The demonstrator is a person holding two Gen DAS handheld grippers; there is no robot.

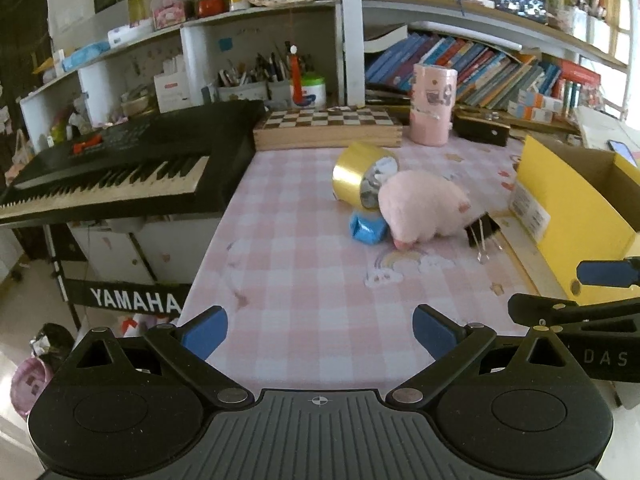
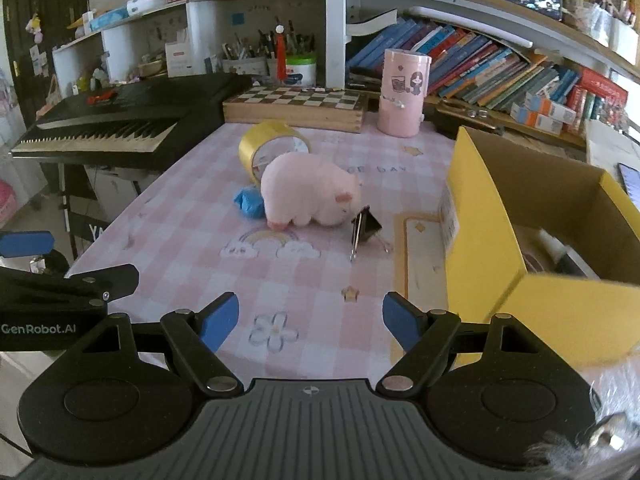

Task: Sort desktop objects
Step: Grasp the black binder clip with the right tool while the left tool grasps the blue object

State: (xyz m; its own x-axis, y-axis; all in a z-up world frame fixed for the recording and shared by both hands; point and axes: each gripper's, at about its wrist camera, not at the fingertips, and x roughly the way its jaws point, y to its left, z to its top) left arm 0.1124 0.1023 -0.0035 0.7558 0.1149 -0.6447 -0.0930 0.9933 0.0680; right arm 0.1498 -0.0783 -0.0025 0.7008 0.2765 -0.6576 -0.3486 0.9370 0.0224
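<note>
Both wrist cameras ride low behind their tools, tilted down across the pink checked surface [image 1: 304, 240] toward the bookshelves; the left view sits further left, and both share the pink plush [image 2: 308, 196] mid-surface, fairly near

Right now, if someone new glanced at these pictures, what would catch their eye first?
Probably the pink plush pig lying mid-table on the pink checked tablecloth, with a gold tape roll just behind it, a blue object at its left and a black binder clip at its right. Next, the open yellow box at the right edge and the black keyboard on the left.
</note>
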